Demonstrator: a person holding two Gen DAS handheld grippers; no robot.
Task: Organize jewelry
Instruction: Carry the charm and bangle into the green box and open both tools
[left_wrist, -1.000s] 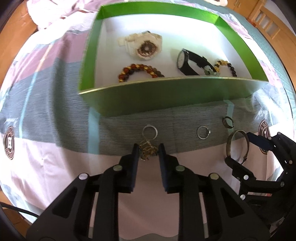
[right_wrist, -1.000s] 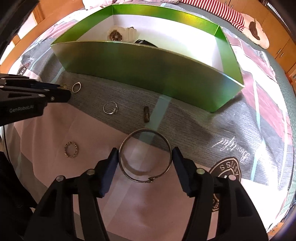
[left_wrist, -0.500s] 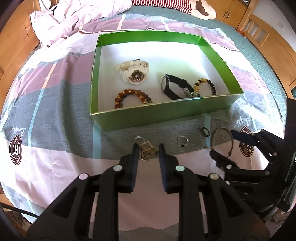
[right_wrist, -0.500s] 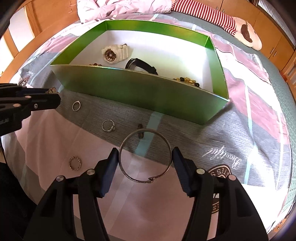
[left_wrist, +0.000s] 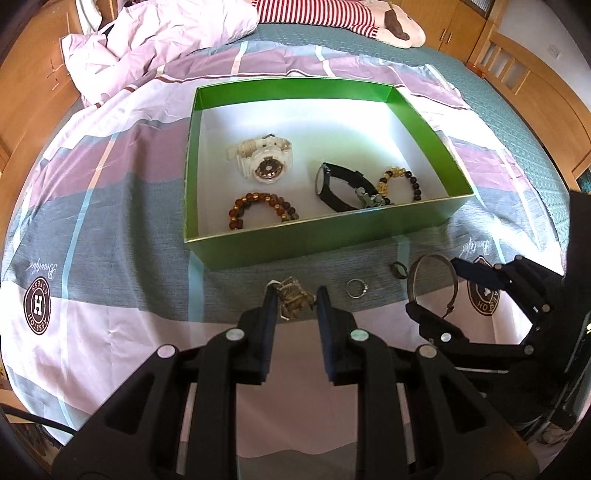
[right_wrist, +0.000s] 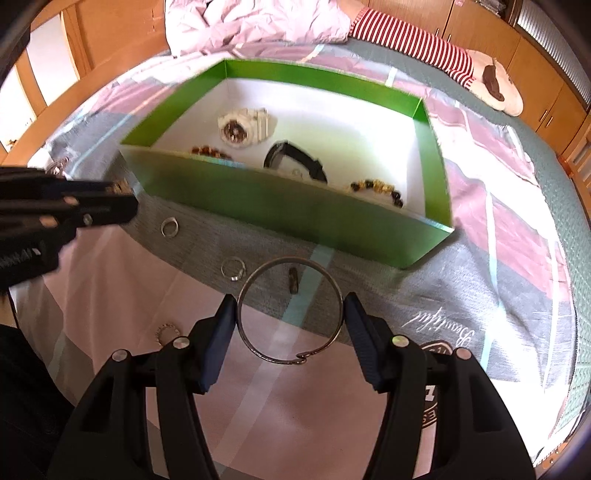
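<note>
My left gripper is pinching a small clump of gold-coloured jewelry between its pads, lifted clear of the bedspread. My right gripper is clamped across a thin metal bangle, one pad against each side of the ring, its hooked clasp turned toward the camera; it too hangs above the cloth.

Below the right gripper, on the pale pink part of the bedspread, lies a small beaded ring. Just past it, on the grey band, three more rings sit in a loose row: a silver ring on the left, a silver ring with a stone in the middle, and a dark ring standing on edge, seen through the bangle.

Beyond the rings stands an open green box with a white floor. Near its front wall lie a brown bead bracelet on the left and a black watch with a dark-and-yellow bead bracelet touching it on the right. A white watch rests further back. Far off are a rumpled pink duvet and a red-and-white striped sleeve.
</note>
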